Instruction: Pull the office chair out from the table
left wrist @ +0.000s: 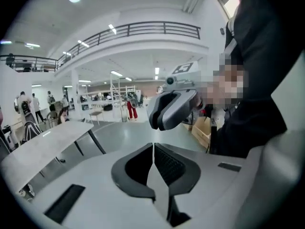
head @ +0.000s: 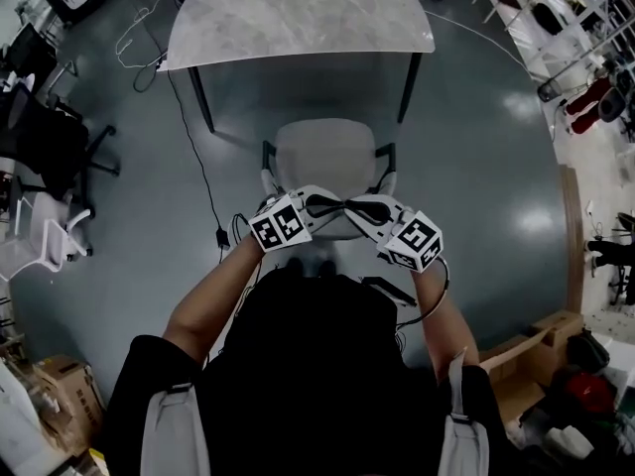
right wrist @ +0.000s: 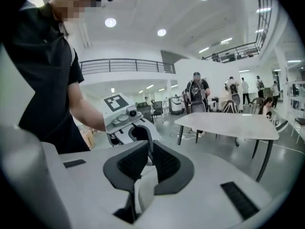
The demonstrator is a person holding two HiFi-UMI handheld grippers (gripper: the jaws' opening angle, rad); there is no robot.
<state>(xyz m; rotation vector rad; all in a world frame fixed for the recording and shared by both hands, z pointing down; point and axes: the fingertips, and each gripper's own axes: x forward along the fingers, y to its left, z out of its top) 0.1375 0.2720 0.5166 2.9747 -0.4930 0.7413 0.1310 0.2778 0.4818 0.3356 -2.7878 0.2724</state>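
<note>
Grey office chair [head: 332,157] is sitting clear of the marble-topped bench [head: 298,13], seemingly already pulled out. The left gripper [left wrist: 153,149] and right gripper [right wrist: 149,151] are hovering tip to tip above it, jaws closed on nothing, their work apparently done.

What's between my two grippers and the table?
The office chair. In the head view its seat lies between the left gripper, the right gripper and the table.

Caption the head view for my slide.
Left tongs and right tongs, both shut and empty, over the office chair clear of the table.
</note>
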